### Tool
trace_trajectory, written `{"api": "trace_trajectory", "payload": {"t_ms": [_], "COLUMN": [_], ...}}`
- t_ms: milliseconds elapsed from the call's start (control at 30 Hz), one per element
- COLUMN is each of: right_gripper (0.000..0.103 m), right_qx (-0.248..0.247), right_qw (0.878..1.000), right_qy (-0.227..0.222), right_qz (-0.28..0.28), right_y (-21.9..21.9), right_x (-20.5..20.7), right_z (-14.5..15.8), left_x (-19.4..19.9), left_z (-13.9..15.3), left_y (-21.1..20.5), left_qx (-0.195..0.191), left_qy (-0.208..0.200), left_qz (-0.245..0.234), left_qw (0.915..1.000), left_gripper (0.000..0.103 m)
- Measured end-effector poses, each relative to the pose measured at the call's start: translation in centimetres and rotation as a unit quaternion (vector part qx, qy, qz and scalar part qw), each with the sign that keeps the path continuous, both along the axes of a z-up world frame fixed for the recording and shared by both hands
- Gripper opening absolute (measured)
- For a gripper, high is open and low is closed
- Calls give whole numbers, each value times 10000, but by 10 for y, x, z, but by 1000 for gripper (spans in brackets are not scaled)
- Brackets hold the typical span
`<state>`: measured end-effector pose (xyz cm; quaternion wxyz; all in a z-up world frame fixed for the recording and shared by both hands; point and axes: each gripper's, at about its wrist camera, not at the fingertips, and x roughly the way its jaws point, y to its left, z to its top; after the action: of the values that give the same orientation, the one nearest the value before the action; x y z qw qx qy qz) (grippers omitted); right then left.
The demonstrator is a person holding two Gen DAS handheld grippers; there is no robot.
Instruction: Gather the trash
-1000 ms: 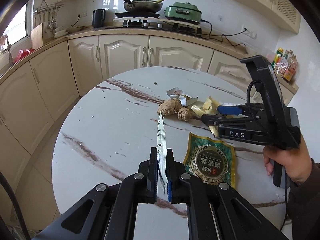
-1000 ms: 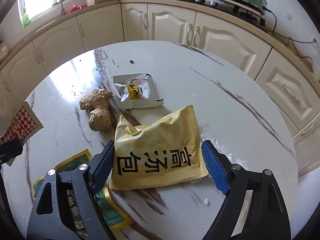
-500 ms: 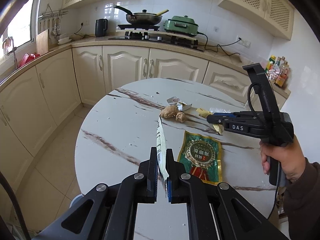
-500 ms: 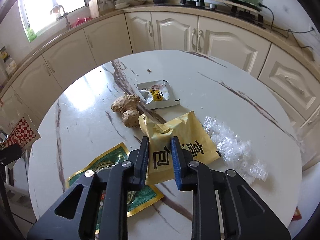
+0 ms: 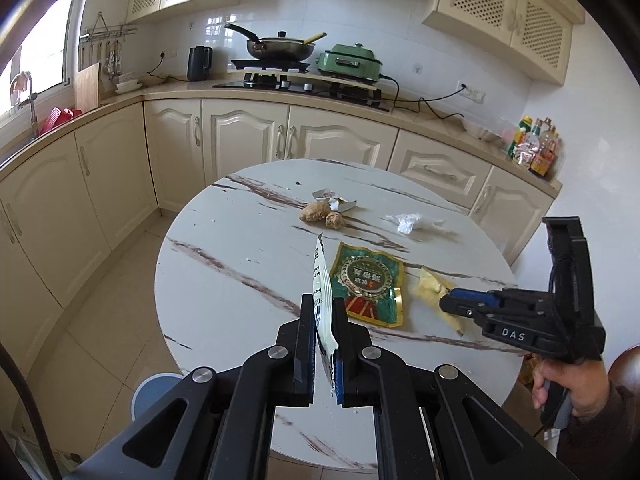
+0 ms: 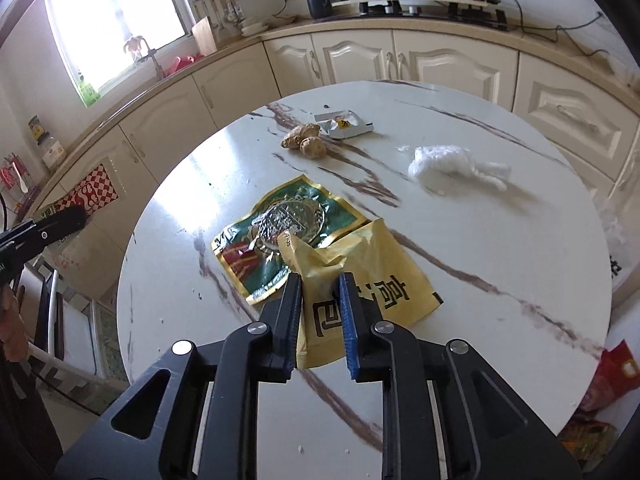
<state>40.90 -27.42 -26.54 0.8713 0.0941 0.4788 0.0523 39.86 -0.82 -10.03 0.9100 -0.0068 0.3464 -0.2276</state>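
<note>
Left gripper (image 5: 324, 344) pinches a white wrapper (image 5: 322, 292), right gripper (image 6: 320, 316) holds the yellow packet (image 6: 360, 276) with fingers easing apart, above the worktop (image 6: 480, 240).

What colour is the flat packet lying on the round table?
Green flat foil packet with gold edging and a red base; clearest in the right wrist view.

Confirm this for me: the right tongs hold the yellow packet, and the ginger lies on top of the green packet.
Not quite. The ginger lies on the bare table, well apart from the green packet, as the right wrist view shows. The right tongs do hold the yellow packet.
</note>
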Motion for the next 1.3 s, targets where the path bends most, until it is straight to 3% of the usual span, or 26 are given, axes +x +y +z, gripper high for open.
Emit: {"api": "trace_trajectory", "payload": {"t_ms": [33,67,100,133,167,233,400,533,700,767,867,1033,1067,1300], "right_gripper": [24,30,50,63,84,97,97,95,96,91,70,46,16,14], "right_qx": [-7,-62,-108,-124,-200,-220,127,293,-197,-599,-1067,-921,-604,-491], "right_qw": [9999,9991,9982,9967,9934,9849,9799,9780,9821,9847,9866,9926,9959,9967], "right_qy": [42,-18,-73,-151,-243,-224,246,215,302,380,354,149,27,6], "right_qz": [-153,-410,-592,-788,-1107,-1705,-1974,-2054,-1850,-1591,-1187,-779,-680,-646], "right_y": [0,0,1,1,3,-1,1,1,10,16,24,22,20,14], "right_x": [-5,-11,-17,-23,-31,-40,-20,-3,26,33,34,28,25,16], "right_z": [-3,-3,-3,-2,-1,-1,-18,-22,-31,-33,-34,-29,-25,-19], "left_x": [-6,-11,-16,-20,-24,-31,-37,-36,-30,-28,-22,-20,-20,-22], "left_z": [1,1,1,2,3,5,8,10,7,5,4,0,0,3], "left_y": [-1,-2,-2,-3,-4,-4,-5,-3,-3,-6,-6,-8,-8,-2], "left_qx": [-20,-40,-55,-62,-65,-72,-69,-53,-80,-83,-111,-132,-133,-166], "left_qy": [4,12,20,19,10,8,-7,-39,-7,8,34,94,91,59], "left_qz": [-9,-18,-31,-39,-37,-46,-79,-83,-38,-53,-72,-104,-110,-77], "left_qw": [10000,10000,10000,10000,10000,10000,9999,9999,10000,10000,9999,9998,9998,9998], "left_gripper": [4,3,3,4,4,4,4,4,4,4,4,4,4,4]}}
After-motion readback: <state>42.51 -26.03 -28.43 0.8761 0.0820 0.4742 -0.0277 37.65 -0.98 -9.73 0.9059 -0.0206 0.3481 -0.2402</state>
